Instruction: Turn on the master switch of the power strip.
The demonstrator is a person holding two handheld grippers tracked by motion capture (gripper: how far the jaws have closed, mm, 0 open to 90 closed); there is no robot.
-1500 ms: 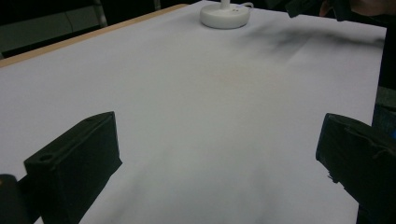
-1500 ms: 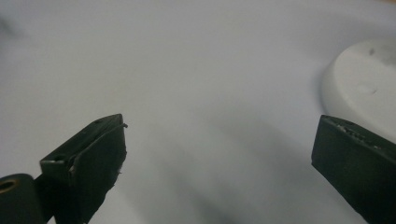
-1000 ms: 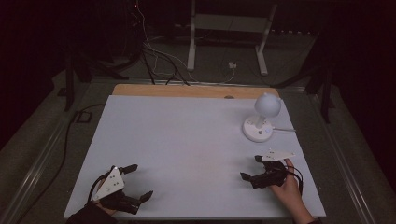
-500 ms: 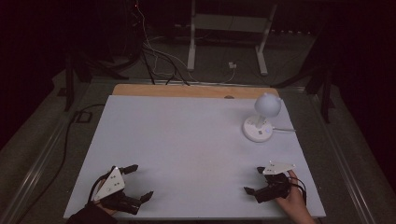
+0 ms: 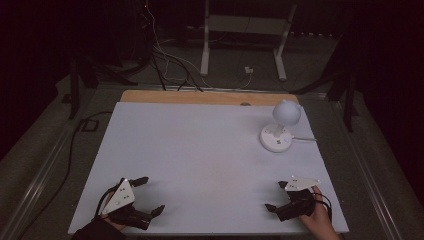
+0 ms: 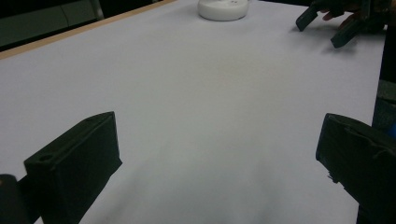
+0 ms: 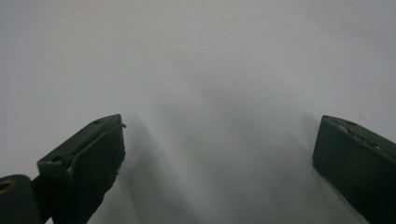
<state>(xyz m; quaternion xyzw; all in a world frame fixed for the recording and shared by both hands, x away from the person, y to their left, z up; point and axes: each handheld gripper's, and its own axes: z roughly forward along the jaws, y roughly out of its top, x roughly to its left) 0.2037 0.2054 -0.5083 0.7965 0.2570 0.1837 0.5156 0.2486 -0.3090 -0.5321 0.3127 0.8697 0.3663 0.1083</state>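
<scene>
lamp: small white lamp (image 5: 280,126), round globe head on a short neck over a flat disc base. It stands upright on the far right of the surface (image 5: 200,150), with a thin cord running off to the right. Its base also shows at the top of the left gripper view (image 6: 222,9).
handling: your guess should be light, rigid plastic, smooth and a bit slippery. The globe is likely the fragile part and top-heavy on that neck, so it could tip if you nudge it high up.
where to grip: take the neck just above the base, or pinch across the disc rim. Avoid the globe. Mind the cord, it may drag.
left gripper: left gripper (image 5: 145,197) sits at the near left corner of the surface, well apart from the lamp. Jaws spread wide, nothing between them, bare surface ahead in its own view (image 6: 219,154).
right gripper: right gripper (image 5: 276,196) is at the near right edge, your hand (image 5: 316,216) behind it. It is nearer the lamp but not close. Jaws wide apart and empty (image 7: 219,158), pointing down and toward mid-surface.
pose: both forearms low at the near edge, grippers resting at or just over the surface; I can't tell contact.
next: right gripper is the natural one; turn it toward the far right before you reach.
</scene>
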